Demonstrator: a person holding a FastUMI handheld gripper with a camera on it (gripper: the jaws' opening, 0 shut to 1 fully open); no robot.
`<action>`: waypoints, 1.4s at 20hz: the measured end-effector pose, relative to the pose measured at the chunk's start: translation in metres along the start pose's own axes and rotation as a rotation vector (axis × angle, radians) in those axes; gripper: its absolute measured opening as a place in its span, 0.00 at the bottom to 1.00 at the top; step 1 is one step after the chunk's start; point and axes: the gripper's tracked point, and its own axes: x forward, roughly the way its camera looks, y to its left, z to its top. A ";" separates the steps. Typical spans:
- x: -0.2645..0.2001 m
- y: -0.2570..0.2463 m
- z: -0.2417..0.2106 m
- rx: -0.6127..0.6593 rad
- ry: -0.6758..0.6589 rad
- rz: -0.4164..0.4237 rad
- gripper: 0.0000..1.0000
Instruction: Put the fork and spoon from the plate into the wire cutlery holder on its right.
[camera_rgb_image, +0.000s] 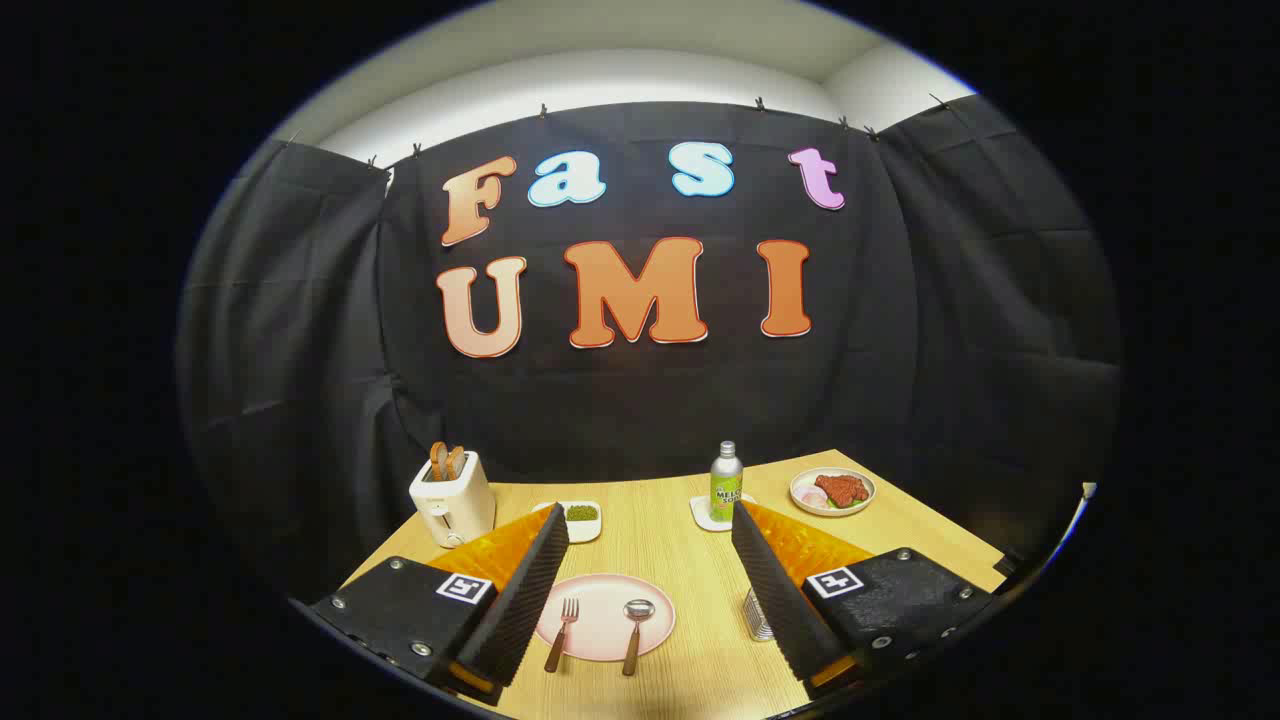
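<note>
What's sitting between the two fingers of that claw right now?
In the gripper view, the open claw frames a pink plate holding a fork and a spoon, side by side, untouched.

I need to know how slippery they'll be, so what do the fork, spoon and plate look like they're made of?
Fork and spoon: shiny metal heads, brown handles, perhaps wood. Plate: pale pink, smooth, likely glazed ceramic or plastic. They lie between the open gripper's fingers, untouched.

Wire cutlery holder (760, 615) mostly hidden behind right finger of gripper (650, 560) (open); plate (600, 640) edge behind left finger.
</note>
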 end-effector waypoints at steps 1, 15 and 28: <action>0.001 0.001 -0.001 0.000 0.004 0.000 0.98; 0.007 0.006 -0.009 -0.002 0.018 -0.008 0.98; 0.027 0.022 -0.037 -0.004 0.064 0.021 0.98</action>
